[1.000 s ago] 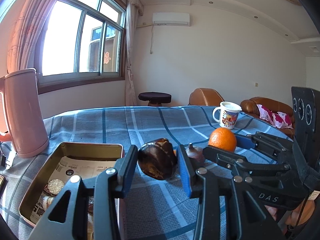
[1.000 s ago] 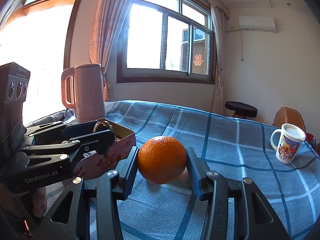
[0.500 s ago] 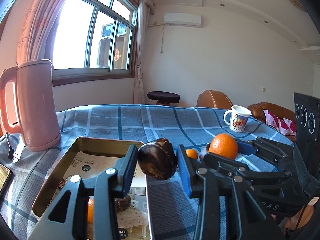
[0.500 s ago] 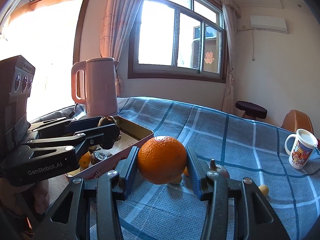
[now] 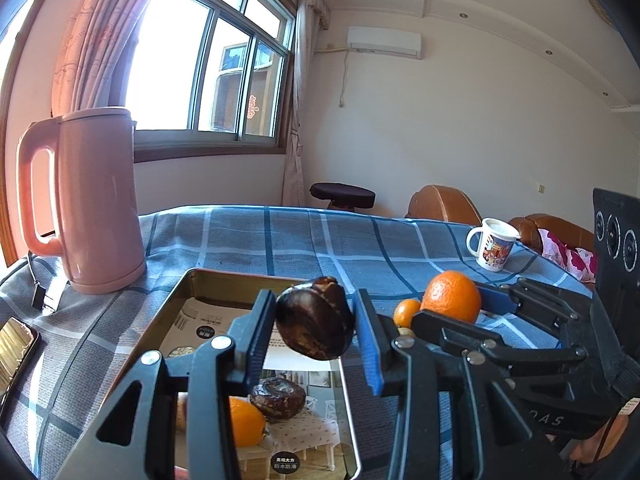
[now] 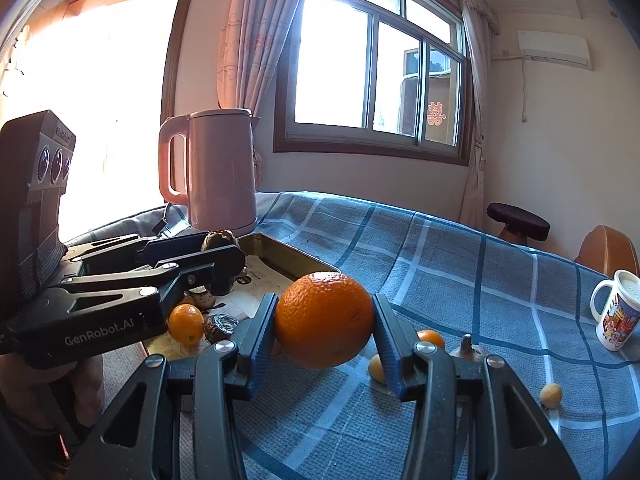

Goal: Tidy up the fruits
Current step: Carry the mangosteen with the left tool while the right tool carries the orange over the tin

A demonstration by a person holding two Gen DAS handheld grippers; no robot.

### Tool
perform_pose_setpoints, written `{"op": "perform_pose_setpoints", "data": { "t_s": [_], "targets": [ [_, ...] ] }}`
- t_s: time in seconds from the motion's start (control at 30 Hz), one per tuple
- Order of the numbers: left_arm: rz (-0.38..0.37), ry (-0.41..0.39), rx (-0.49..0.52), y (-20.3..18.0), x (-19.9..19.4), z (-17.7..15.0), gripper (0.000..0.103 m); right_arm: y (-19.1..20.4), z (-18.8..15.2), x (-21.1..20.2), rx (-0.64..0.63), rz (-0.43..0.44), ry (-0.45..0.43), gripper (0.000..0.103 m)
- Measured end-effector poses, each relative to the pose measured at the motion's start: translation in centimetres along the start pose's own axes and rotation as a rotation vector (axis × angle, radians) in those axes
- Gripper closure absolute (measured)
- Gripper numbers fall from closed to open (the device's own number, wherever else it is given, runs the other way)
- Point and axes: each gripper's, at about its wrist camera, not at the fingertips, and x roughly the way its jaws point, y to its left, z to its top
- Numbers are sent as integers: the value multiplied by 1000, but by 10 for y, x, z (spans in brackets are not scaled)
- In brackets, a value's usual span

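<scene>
My left gripper point(image 5: 314, 326) is shut on a dark brown mangosteen point(image 5: 314, 324) and holds it above the right edge of the gold metal tin point(image 5: 216, 280). The tin holds an orange point(image 5: 246, 420) and another dark fruit point(image 5: 278, 396). My right gripper point(image 6: 324, 326) is shut on a large orange point(image 6: 324, 320), held above the checked cloth just right of the tin point(image 6: 288, 254). The left gripper point(image 6: 216, 256) also shows in the right wrist view. Small fruits point(image 6: 430, 338) lie on the cloth behind the orange.
A pink kettle point(image 5: 86, 200) stands left of the tin, with a phone point(image 5: 14, 346) at the table's left edge. A white printed mug point(image 6: 616, 312) stands far right. A small yellow fruit point(image 6: 551, 395) lies on the cloth at right.
Both grippers have moved left with their fruit. The left gripper has come over the tin; the right gripper has come up beside the tin.
</scene>
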Motion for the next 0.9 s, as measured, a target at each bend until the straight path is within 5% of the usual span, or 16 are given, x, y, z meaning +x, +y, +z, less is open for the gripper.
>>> {"op": "perform_pose_setpoints", "data": {
  "t_s": [0.9],
  "targets": [
    [91,84,-60,47,5,0,61,39,8,39,-51,68,54,55]
  ]
}}
